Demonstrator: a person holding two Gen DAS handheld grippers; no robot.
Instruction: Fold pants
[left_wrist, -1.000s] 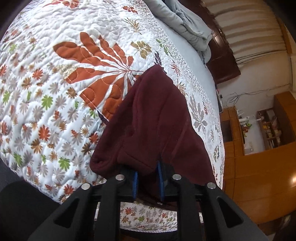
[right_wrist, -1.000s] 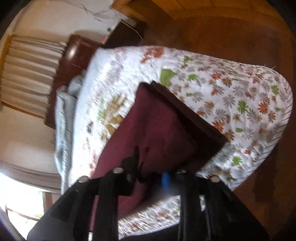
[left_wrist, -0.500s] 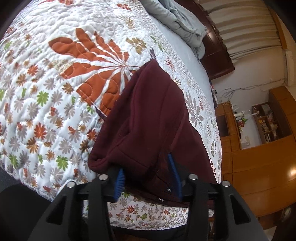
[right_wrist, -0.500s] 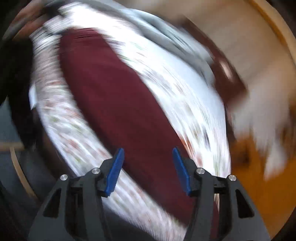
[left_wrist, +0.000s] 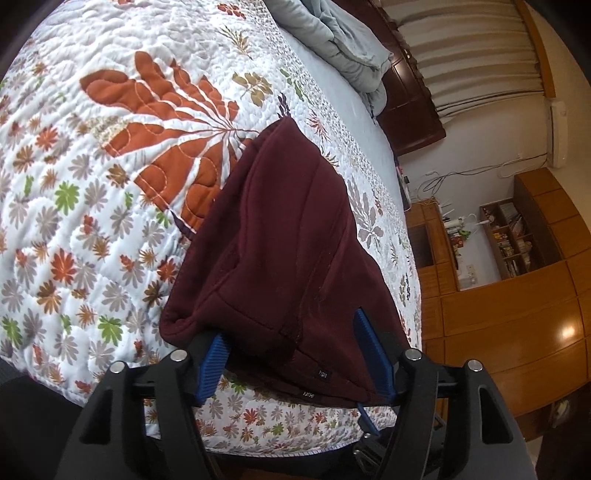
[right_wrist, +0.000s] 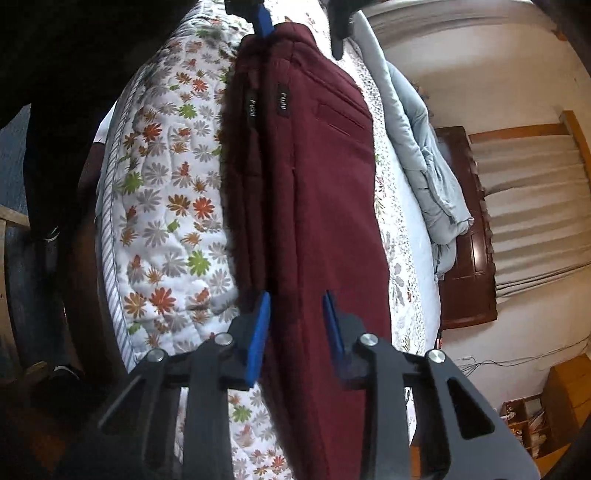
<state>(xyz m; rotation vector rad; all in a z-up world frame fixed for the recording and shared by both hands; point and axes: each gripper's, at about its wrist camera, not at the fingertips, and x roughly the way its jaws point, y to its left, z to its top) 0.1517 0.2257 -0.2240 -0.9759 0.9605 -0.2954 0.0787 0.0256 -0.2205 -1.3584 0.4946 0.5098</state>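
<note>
The left gripper (left_wrist: 295, 354) is spread wide, its jaws just opened off the maroon pants (left_wrist: 280, 236) gripped a second earlier; pants lie mid-frame on the floral quilt (left_wrist: 92, 184). The right gripper (right_wrist: 295, 325) has been narrowing, cloth between the jaws; contact cannot be told.

Floral quilted bed (left_wrist: 110, 229) under maroon pants (left_wrist: 280, 236) and grey duvet (left_wrist: 332, 33).

Maroon pants (left_wrist: 288, 236) lie folded lengthwise on the floral quilted bed (left_wrist: 92, 177), layers stacked, two small black labels showing at the near edge.
</note>
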